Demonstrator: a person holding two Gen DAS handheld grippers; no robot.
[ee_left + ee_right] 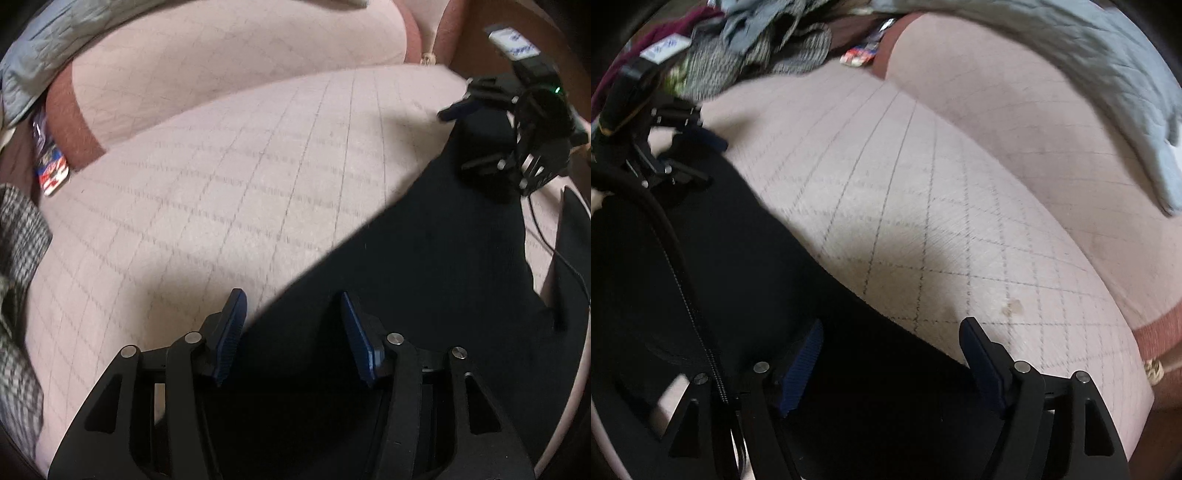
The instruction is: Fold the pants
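Now both grippers — left [291, 332], right [890, 354] — hang with jaws spread, unloaded, over the pants [424, 258]: seize one edge squarely, keeping layers aligned.

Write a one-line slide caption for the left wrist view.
Open left hand-held gripper poised over the edge of black pants on a pink quilted cover, right hand-held gripper beyond.

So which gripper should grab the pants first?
Probably the left gripper. Its open jaws straddle the edge of the black pants, with one finger over the sofa. The right gripper is open too, but most of its gap hangs over flat cloth.
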